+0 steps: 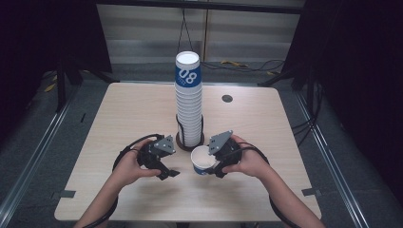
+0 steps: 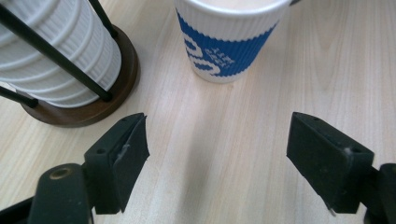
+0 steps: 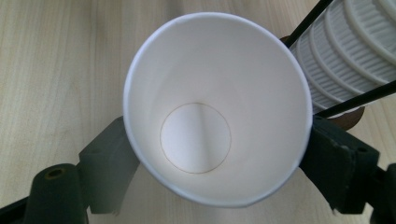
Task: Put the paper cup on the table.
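The right gripper (image 1: pixel 216 164) is clasping a single paper cup (image 1: pixel 203 160) at lower centre of the high view, beside the cup stack (image 1: pixel 188 102). The left gripper (image 1: pixel 167 172) is hanging released. Best squeezing gently, keeping the cup upright on the desk (image 1: pixel 123 114).

Light wooden table (image 1: pixel 119 123): small dark round disc (image 1: pixel 227 98) near far edge, toward right corner. Grey floor (image 1: pixel 328 109) around table. Yellow cable (image 1: pixel 234 63) and black cables (image 1: pixel 266 64) on floor beyond far edge. 2 metal rails (image 1: pixel 33 156) flank table's left and right sides. Black curtains (image 1: pixel 47 33) either side.
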The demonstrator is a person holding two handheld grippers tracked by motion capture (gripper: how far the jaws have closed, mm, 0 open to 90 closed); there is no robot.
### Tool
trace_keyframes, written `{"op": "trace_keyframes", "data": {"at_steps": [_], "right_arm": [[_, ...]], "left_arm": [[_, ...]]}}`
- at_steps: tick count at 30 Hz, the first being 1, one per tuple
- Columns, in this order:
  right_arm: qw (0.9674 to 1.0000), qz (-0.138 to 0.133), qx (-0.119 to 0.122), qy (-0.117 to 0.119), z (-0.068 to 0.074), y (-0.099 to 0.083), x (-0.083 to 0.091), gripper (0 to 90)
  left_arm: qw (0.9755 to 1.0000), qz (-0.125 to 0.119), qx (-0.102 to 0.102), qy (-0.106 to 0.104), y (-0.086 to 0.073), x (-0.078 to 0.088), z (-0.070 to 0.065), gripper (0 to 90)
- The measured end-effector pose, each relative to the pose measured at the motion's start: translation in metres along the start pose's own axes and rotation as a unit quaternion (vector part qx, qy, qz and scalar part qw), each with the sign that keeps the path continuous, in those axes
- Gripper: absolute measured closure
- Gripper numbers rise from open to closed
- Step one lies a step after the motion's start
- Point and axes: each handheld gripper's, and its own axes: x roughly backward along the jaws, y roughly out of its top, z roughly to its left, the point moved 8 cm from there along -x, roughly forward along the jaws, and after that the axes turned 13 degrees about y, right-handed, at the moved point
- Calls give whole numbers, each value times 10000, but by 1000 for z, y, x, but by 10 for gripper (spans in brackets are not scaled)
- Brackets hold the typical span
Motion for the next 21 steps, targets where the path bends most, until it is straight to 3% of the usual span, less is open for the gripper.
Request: {"op": "trace_keyframes", "data": {"at_steps": [11, 21], "right_arm": [[9998, 124, -121, 47, 9, -7, 1, 161], [9990, -43, -429, 68, 12, -24, 3, 135]], "left_arm": [[10000, 22, 17, -29, 3, 0, 0, 203], [9999, 117, 9, -52, -1, -3, 0, 203]]}}
